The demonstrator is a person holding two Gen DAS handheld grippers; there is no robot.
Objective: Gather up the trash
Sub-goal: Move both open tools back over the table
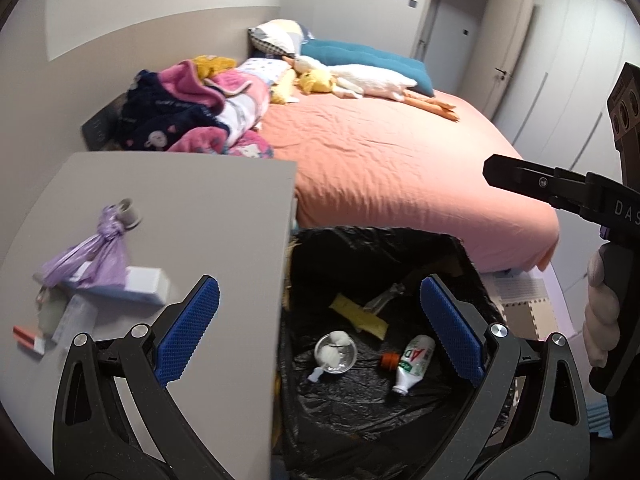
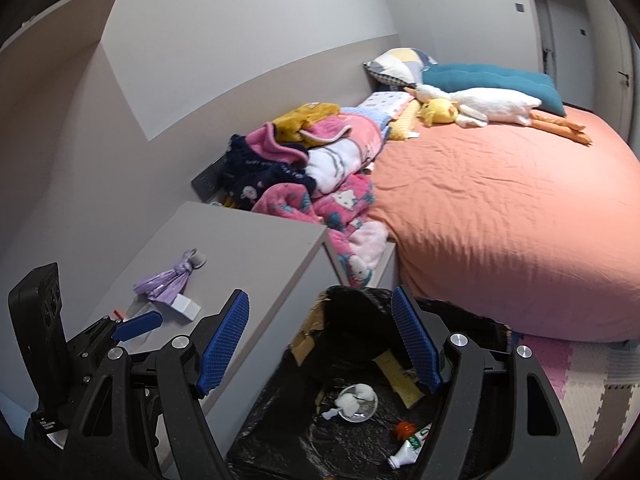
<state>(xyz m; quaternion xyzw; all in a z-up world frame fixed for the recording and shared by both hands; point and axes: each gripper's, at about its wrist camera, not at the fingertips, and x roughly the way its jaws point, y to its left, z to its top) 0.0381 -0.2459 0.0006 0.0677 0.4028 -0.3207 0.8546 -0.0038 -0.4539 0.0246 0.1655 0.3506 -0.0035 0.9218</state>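
A bin lined with a black bag stands between the grey bedside table and the bed. Inside lie a clear cup with white tissue, a small plastic bottle, an orange cap and a yellow wrapper. On the table lie a tied purple bag, a white box and small scraps. My left gripper is open and empty over the bin's edge. My right gripper is open and empty above the bin.
A bed with an orange sheet lies behind the bin, with piled blankets, pillows and plush toys. Foam floor mats lie to the right. Doors stand at the back.
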